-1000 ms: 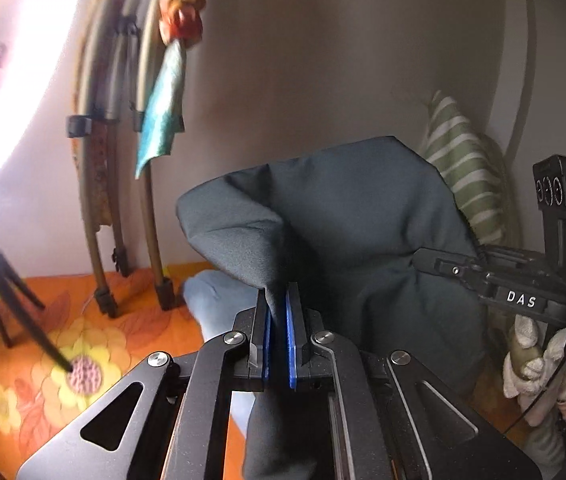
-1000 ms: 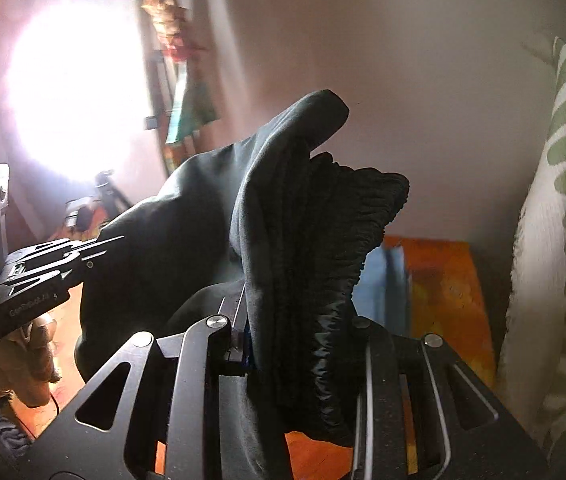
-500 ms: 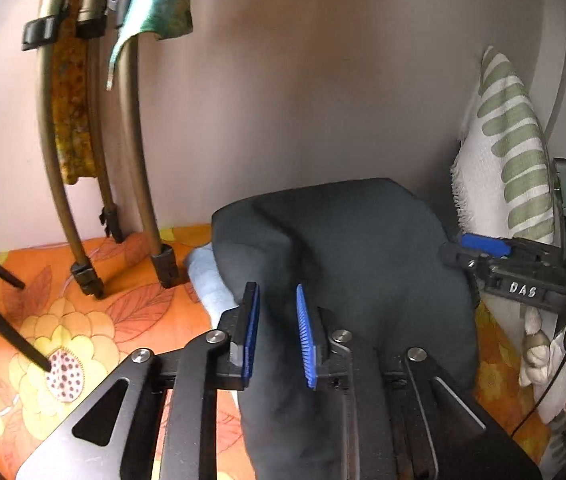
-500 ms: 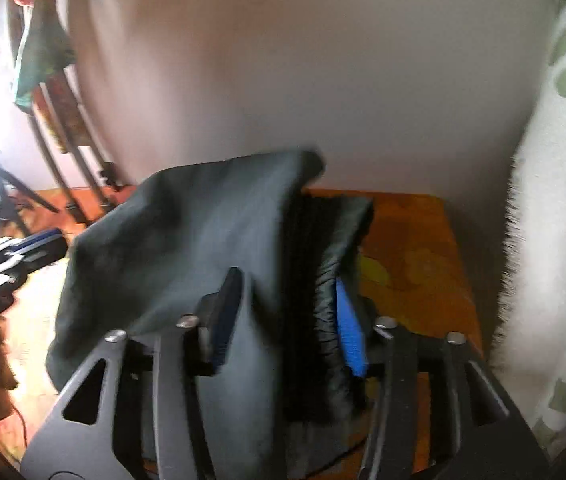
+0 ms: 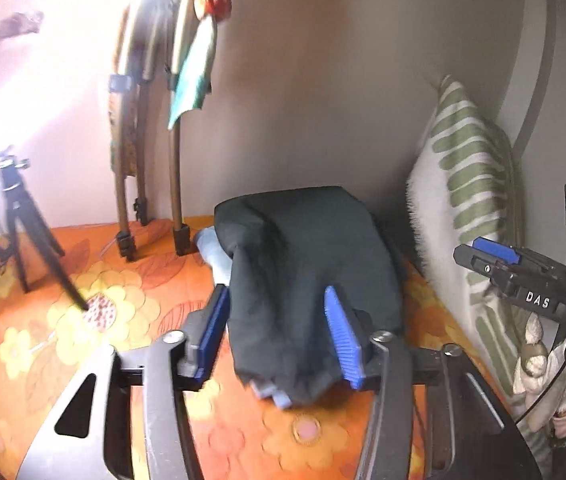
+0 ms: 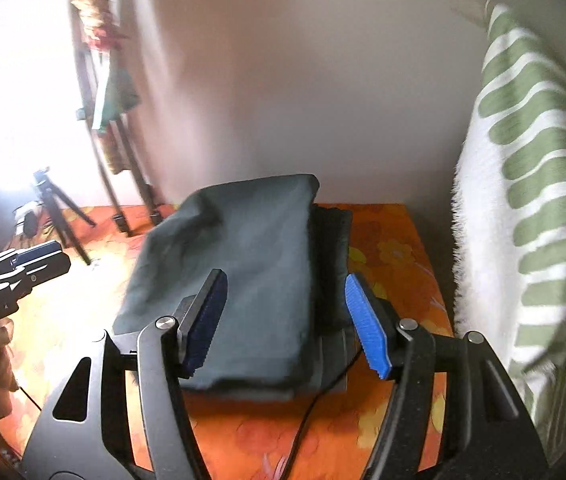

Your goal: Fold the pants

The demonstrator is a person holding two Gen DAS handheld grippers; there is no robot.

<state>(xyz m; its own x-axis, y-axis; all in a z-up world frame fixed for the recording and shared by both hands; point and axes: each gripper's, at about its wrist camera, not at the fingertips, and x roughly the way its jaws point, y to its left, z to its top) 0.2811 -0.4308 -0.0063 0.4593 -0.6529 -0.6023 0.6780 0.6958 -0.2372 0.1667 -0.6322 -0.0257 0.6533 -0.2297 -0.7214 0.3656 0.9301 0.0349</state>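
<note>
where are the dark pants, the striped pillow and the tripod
dark pants (image 6: 243,280): right wrist view, flat top of the folded stack
striped pillow (image 5: 463,184): left wrist view, green-striped front face
tripod (image 5: 17,216): left wrist view, upper legs below the head

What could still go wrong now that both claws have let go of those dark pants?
Both the left gripper and the right gripper have just been opening, and the folded pants lie loose between the jaws. A pad might snag the cloth on pulling back and undo the fold. In the left wrist view the pants sit bunched over a light blue garment, so the pile may slump.
</note>
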